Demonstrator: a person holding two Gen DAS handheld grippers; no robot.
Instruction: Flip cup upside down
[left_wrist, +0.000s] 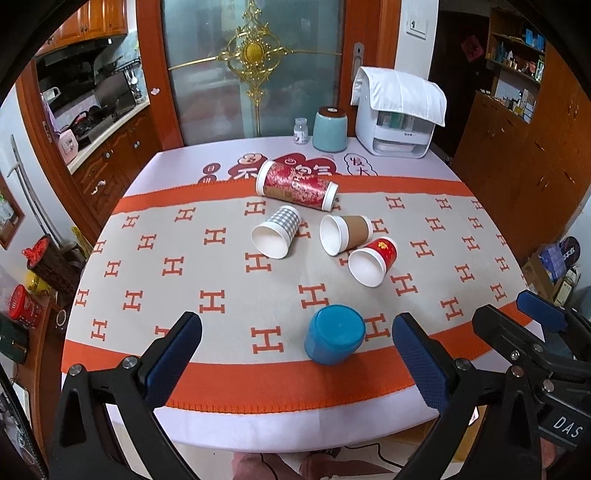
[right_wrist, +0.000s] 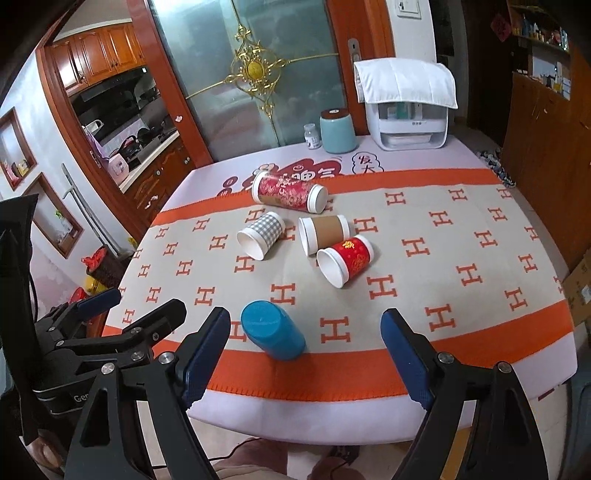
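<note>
**Both grippers spread wide and empty at the near table edge**

The left gripper (left_wrist: 297, 354) hovers over the near edge of the table (left_wrist: 258, 424) with its jaws set wide apart and nothing between them. The right gripper (right_wrist: 306, 356) hangs beside it in the same way, jaws spread and empty; in the left wrist view its blue-padded fingers (left_wrist: 541, 310) show at the far right.

Just ahead of both tools, on the orange border of the patterned cloth (left_wrist: 221, 295), stands the blue cup (left_wrist: 334, 339) with its closed bottom upward. It sits between the left gripper's fingertips in line of sight, nearer the right-hand pad, and touches neither. From the right gripper it lies ahead and to the left.

Farther ahead, three paper cups lie on their sides with their mouths turned toward the tools: a grey checked cup (left_wrist: 277, 236) to the left, a brown-sleeved cup (left_wrist: 345, 233) in the middle, and a red cup (left_wrist: 372, 261) nearest on the right, just beside the brown one. Beyond them a red patterned canister (left_wrist: 297, 185) lies on its side.

At the far edge stand a small white bottle (left_wrist: 301, 131), a teal jar (left_wrist: 330, 130) and a white appliance (left_wrist: 400, 125) draped with a white cloth.
</note>
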